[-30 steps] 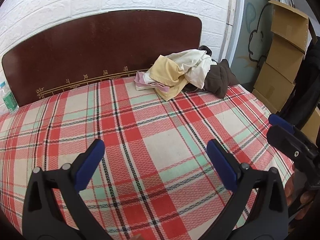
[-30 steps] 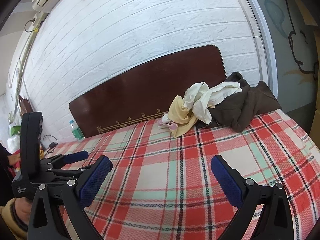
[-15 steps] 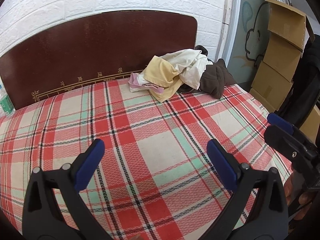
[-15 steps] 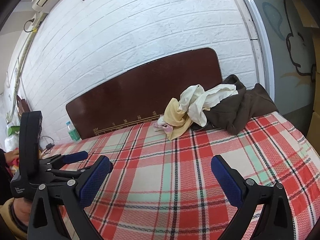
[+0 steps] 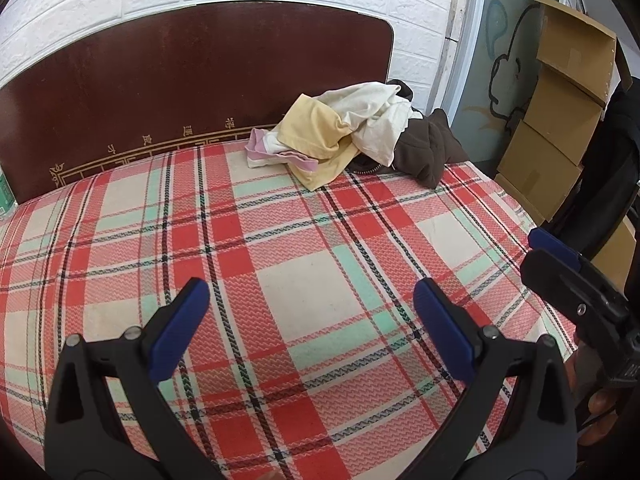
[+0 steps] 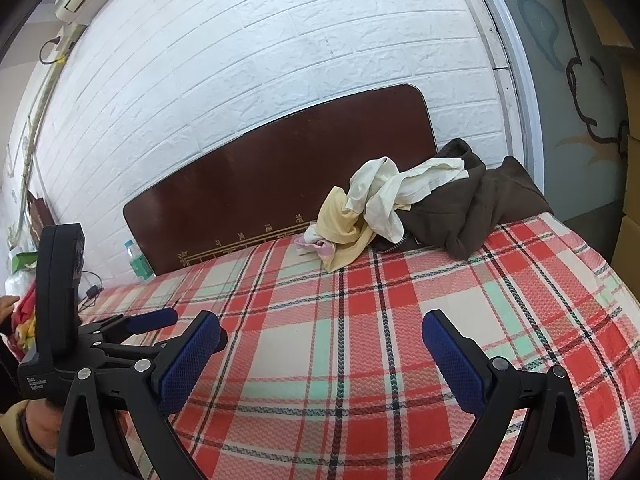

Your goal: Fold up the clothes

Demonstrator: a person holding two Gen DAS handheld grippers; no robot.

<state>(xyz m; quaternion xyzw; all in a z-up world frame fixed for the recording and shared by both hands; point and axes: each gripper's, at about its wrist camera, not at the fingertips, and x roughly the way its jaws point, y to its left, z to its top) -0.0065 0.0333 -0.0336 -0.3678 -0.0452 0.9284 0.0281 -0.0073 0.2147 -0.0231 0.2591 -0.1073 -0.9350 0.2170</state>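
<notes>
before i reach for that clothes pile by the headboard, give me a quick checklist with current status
1. Left gripper open and holding nothing: ok.
2. Right gripper open and holding nothing: ok.
3. Clothes pile in view at the far end of the bed, against the headboard: ok.
4. Plaid sheet between grippers and pile free of obstacles: ok.
5. Single garment separable: not ok, cream, yellow, pink and brown pieces overlap.
6. Pile within reach from here: cannot tell.
</notes>
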